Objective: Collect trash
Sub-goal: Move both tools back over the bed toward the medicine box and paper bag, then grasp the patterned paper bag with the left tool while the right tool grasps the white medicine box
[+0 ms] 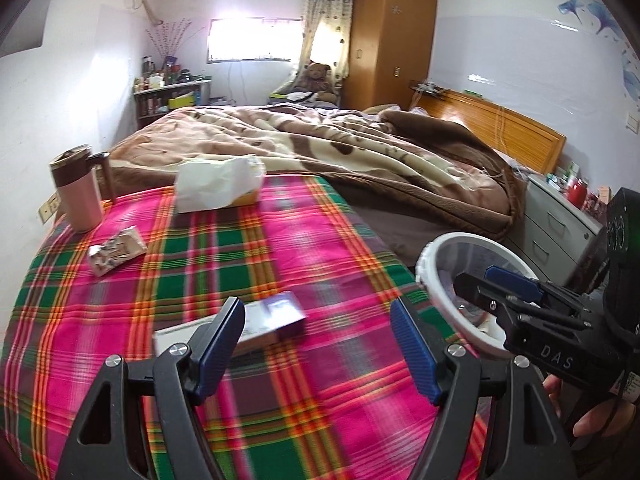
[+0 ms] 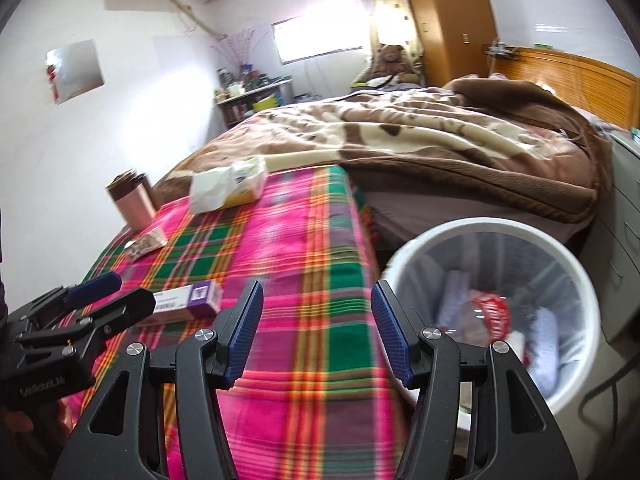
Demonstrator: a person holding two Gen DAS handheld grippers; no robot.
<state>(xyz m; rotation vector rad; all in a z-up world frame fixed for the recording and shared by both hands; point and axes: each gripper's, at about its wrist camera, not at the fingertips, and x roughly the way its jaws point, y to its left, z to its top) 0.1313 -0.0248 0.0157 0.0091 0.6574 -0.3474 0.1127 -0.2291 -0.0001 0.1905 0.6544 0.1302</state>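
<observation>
We see a table under a pink-green plaid cloth (image 1: 280, 240), bed behind it. Using the purple-and-white carton (image 1: 276, 316) as landmark, left to right:

- Far left and beyond the carton: pink tumbler with brown lid (image 1: 78, 190), upright at the table's back-left edge.
- Just in front of the tumbler, left of the carton: crumpled printed wrapper (image 1: 116, 252), flat on the cloth.
- Beyond the carton, at the table's far edge: tissue box (image 1: 218, 188) with white tissue bunched on top.
- The carton itself lies flat on the cloth, near side of the table, nothing gripping it.
- Left tongs (image 1: 318, 344): apart, nothing between the pads. In the left wrist view the left finger overlaps the carton's near-left end; we can't tell whether it touches.
- Right tongs (image 2: 317, 332): apart, empty, over the cloth to the right of the carton, near the table's right edge.
- Right of the carton, off the table's right edge: white trash bin (image 2: 572, 280) with a clear liner. Inside it, a red-and-white wrapper (image 2: 494, 312) and pale crumpled items; blurred, so no more detail.
- Beyond the carton, behind the table: bed with a brown-cream blanket (image 1: 360, 148).

Both views are motion-blurred.
</observation>
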